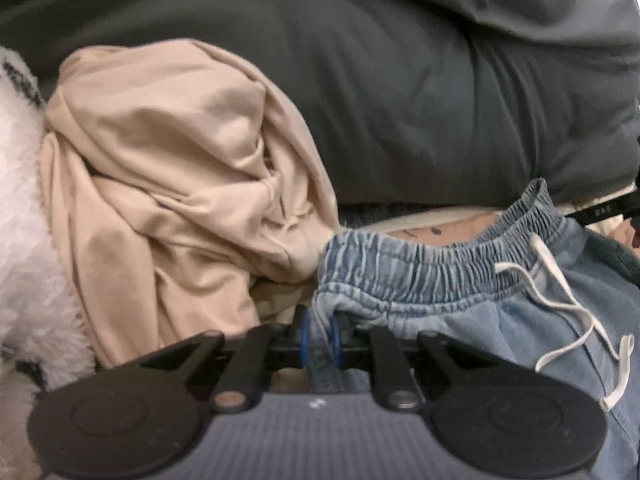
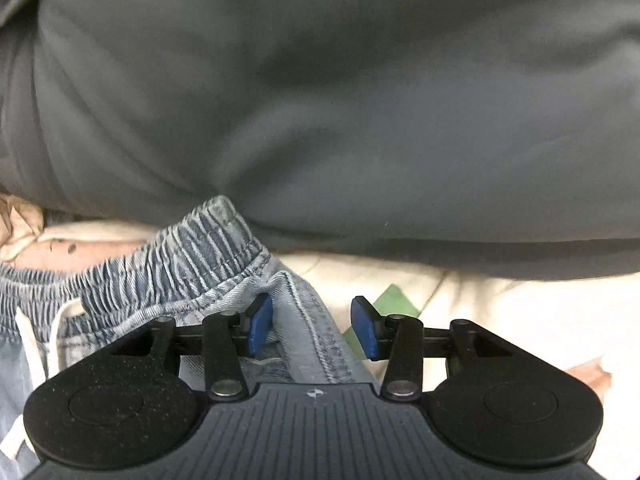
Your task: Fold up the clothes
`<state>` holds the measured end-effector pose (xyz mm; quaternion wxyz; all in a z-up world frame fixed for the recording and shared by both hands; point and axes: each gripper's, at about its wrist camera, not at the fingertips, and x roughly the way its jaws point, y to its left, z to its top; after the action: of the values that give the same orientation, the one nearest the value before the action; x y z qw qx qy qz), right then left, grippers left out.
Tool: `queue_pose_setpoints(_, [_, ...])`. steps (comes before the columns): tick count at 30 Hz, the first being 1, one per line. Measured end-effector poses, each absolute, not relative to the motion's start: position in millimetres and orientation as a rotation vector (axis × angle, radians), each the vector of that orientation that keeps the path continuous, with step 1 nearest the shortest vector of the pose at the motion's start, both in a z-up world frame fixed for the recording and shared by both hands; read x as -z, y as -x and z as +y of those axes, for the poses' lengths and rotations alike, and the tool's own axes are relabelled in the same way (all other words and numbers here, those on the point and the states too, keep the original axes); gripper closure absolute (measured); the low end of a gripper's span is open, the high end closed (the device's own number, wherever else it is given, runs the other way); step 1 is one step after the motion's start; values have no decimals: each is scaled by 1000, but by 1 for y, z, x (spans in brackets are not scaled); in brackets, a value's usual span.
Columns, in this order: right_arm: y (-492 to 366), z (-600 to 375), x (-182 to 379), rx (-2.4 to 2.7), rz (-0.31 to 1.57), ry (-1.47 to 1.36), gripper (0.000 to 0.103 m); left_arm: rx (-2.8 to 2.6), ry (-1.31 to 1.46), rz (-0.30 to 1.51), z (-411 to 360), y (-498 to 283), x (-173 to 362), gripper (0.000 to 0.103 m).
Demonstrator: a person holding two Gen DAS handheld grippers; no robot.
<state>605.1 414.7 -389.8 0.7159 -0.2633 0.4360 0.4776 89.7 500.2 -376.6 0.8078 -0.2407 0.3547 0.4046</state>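
On a pale printed bedcover (image 2: 520,312), in front of a bulky dark grey duvet (image 1: 420,100), a pair of light blue denim shorts (image 1: 500,320) is spread with its gathered elastic waistband (image 1: 420,264) turned toward the duvet. A white drawstring (image 1: 568,312) is seen trailing loosely over the front of the shorts. The left gripper (image 1: 319,338) is closed, its blue-edged pads clamped on the denim at one corner of the waistband. The right gripper (image 2: 312,330) is held apart at the opposite corner, where a stitched side seam (image 2: 316,332) is bracketed by its blue pads (image 2: 258,326); one pad is pressed against the fabric, the other is clear of it. Just beside the shorts, a crumpled beige garment (image 1: 172,168) is heaped, touching the waistband's end. Further left, a white fluffy item (image 1: 24,240) is partly seen.
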Motion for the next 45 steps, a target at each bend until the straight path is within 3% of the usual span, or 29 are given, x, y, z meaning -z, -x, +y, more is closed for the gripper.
queue_pose_setpoints(3, [-608,418,399,-1088,1005,596,51,-849,510,784,503,-92,381,91])
queue_pose_setpoints(6, [-604,420,398,-1134,992,647,76,-842,524,789,507,-93,383,91])
queue_pose_setpoints(9, [-602,421,390,-1126,967,668,93,-858,523,771,506,-92,383,91])
queue_pose_setpoints(20, [-607,405,357,-936,757,737,102,-855,459,728,500,-105,371,91])
queue_pose_setpoints(24, [-617,407,384,-904,822,681,96,-837,453,829,509,-118,403,90])
queue_pose_setpoints(31, [-620,390,373,-903,848,627,59,-860,427,856,502,-120,385,69])
queue_pose_setpoints(34, [-618,366,354,-943,840,587,47,-873,397,836,490,-118,367,70])
queue_pose_setpoints(37, [-616,337,339,-977,834,529,42,-874,367,803,479,-120,350,70])
queue_pose_setpoints(45, [-592,270,328,-973,844,487,42,-754,304,769,465,-185,348,70])
